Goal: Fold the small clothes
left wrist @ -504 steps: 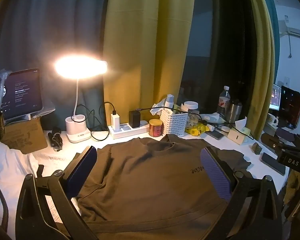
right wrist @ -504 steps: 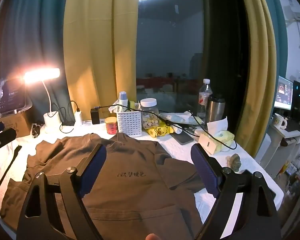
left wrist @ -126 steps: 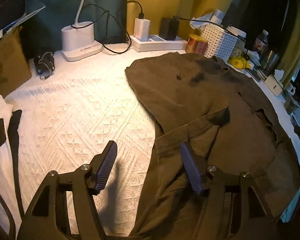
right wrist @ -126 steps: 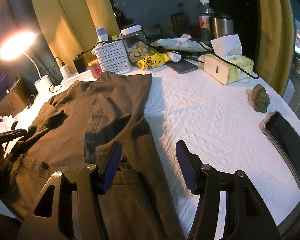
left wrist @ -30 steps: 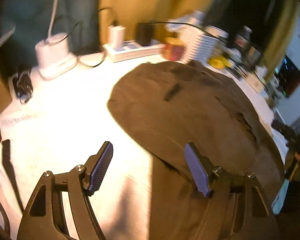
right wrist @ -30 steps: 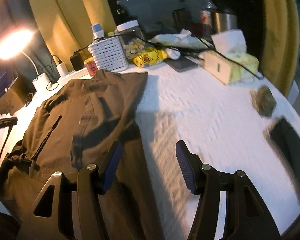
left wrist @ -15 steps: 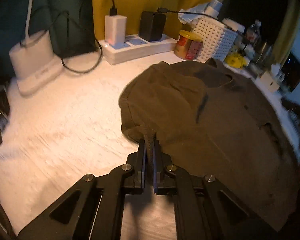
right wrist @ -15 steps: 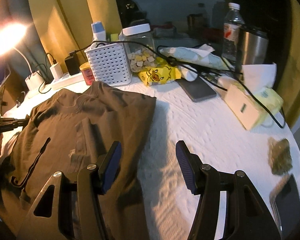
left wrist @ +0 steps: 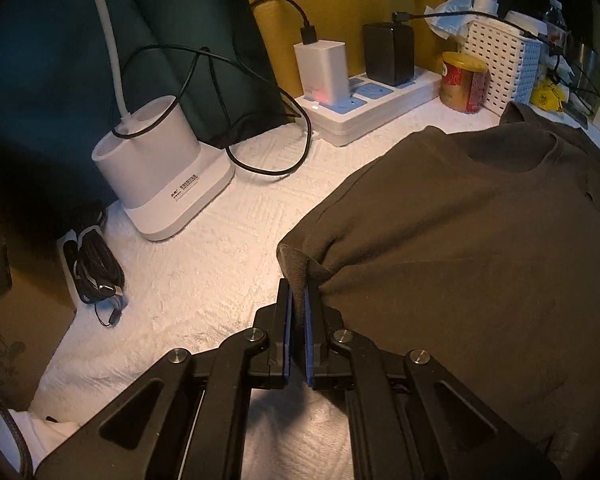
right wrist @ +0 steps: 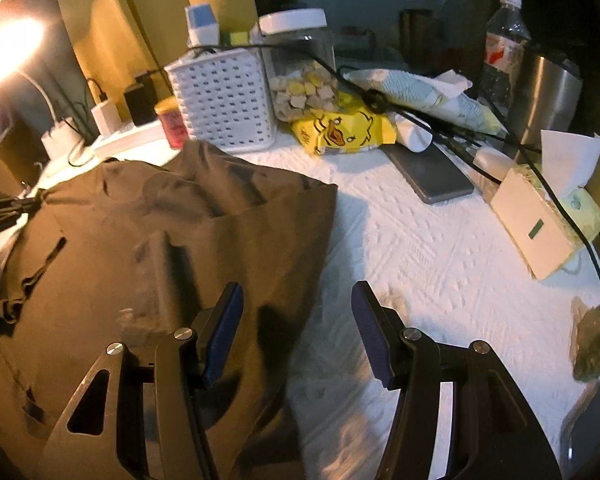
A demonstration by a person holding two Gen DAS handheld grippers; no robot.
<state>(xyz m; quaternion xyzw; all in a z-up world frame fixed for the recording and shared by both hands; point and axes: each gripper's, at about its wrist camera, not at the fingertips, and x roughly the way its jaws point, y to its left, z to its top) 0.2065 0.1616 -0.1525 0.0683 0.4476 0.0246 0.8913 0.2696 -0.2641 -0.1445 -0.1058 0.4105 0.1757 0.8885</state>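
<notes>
Behind, a clear jar (right wrist: 300,68) holds pale snacks; left jaws pinch the shirt (left wrist: 480,240), right jaws released

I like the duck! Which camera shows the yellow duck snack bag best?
The right wrist view: the yellow duck snack bag lies close with its face clear. The left wrist view shows only a small yellow bit behind the white basket.

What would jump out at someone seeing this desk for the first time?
Probably the big brown shirt spread over the white cloth, with the left tongs pinched shut on its near edge. Next, the right tongs standing open over the shirt's other side, and the yellow duck packet among the clutter at the back.
</notes>
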